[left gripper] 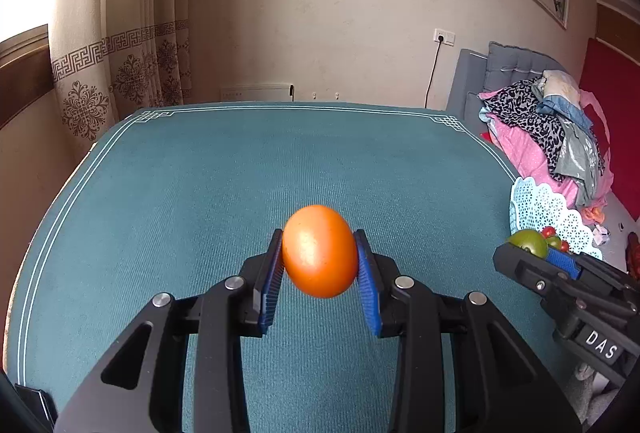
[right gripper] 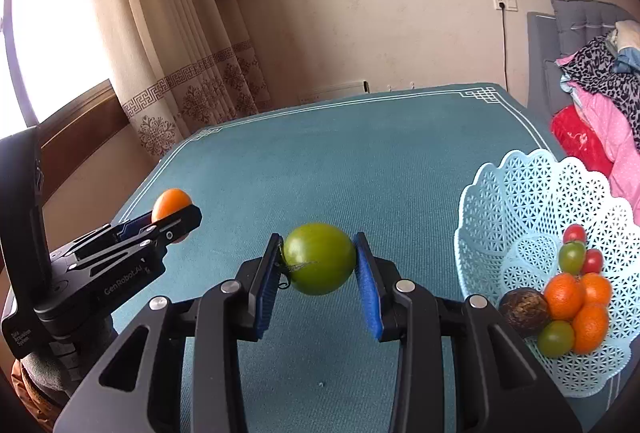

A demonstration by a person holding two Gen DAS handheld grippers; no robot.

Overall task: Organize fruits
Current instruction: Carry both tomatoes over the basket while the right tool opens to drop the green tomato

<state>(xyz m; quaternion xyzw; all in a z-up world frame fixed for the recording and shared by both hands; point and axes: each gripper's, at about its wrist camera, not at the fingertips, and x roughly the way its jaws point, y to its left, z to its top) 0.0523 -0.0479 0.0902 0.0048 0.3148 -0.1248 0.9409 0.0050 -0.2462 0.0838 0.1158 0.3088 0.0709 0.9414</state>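
My left gripper is shut on an orange fruit, held above the teal table; the same gripper and orange show at the left of the right wrist view. My right gripper is shut on a green tomato, also above the table; this tomato shows at the right of the left wrist view. A light blue lattice basket stands at the right and holds several oranges, red and green tomatoes and a dark brown fruit.
The teal table has a white border line and ends at the wall behind. A grey sofa with piled clothes stands to the right. Curtains and a window are at the left.
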